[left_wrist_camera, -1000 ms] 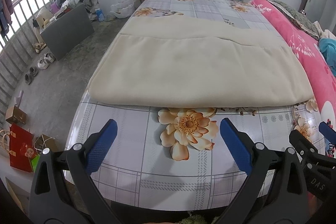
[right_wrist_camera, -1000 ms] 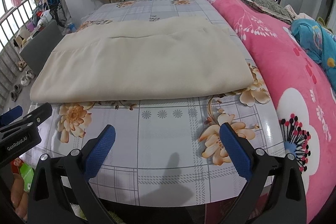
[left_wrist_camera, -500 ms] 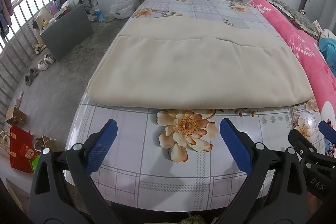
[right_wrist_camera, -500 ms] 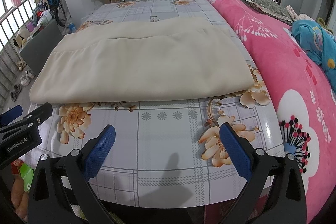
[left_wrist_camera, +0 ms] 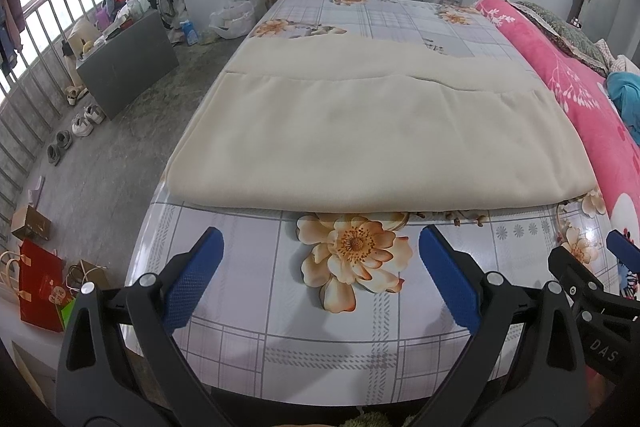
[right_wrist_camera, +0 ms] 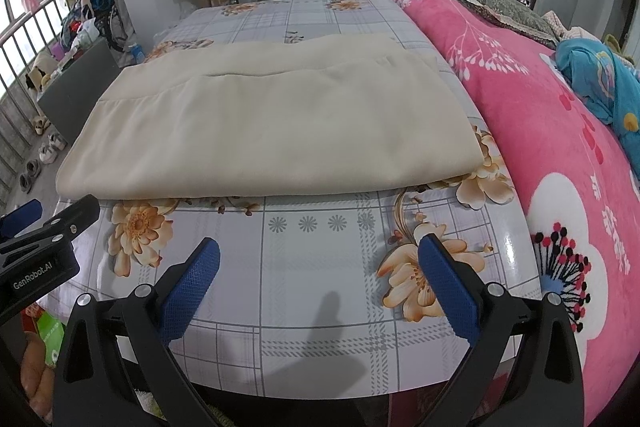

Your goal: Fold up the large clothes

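Right wrist view: left gripper (right_wrist_camera: 24, 223) reads "GenRobot.AI". Both it and right gripper (right_wrist_camera: 320, 255) gape, empty, near folded cream cloth (right_wrist_camera: 272, 131).

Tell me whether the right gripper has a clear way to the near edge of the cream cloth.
Probably yes: the right gripper is open, and only bare floral tablecloth lies between it and the cream cloth.
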Tool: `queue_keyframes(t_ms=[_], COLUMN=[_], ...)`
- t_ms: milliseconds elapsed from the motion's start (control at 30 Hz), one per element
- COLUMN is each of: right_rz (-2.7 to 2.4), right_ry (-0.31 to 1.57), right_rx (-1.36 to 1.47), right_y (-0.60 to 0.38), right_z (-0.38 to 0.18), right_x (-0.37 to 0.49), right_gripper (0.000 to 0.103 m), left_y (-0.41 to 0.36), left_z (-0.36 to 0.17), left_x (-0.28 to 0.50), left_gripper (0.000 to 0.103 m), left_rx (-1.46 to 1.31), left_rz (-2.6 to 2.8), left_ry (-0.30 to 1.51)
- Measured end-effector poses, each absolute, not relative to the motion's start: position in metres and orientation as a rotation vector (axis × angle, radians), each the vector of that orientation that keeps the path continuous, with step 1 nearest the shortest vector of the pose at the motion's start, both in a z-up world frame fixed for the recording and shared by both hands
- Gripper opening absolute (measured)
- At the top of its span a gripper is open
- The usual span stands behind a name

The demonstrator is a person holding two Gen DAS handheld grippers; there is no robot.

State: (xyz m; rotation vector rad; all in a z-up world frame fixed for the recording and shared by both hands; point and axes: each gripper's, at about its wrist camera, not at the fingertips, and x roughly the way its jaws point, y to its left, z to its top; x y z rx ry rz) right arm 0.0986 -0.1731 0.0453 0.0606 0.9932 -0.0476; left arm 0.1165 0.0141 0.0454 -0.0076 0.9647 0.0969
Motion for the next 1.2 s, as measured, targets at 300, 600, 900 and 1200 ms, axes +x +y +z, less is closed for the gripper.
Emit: queue_keyframes(t_ms=[300,600,900,1200], right_rz=[-0.048,-0.047,-0.047,-0.047], right_ry=[0.993,0.993,0.992,0.993], right_rx=[0.060,0.060,0.060,0.060], right_y=[-0.1735,-0.1733,-0.1733,-0.1733], right_z=[0.0459,0.0459,0.0462,0.0462], right_x=[0.0996,0.0994,0.1002,0.1001], right_gripper=[0.097,0.097,0.097,0.097], left_y=[0.0126,0.0127,0.0129,0.0131], left_z=[0.0470,0.0468,0.0467,0.0465], left_x=[0.1183,0.1182,0.1180,0.1178], left_gripper=[0.095,0.095,0.095,0.095], left_rx=[-0.006,-0.005,-0.006,-0.008], left_rz=[0.096,0.096,0.095,0.096], left_ry=[0.962,0.962,0.961,0.962])
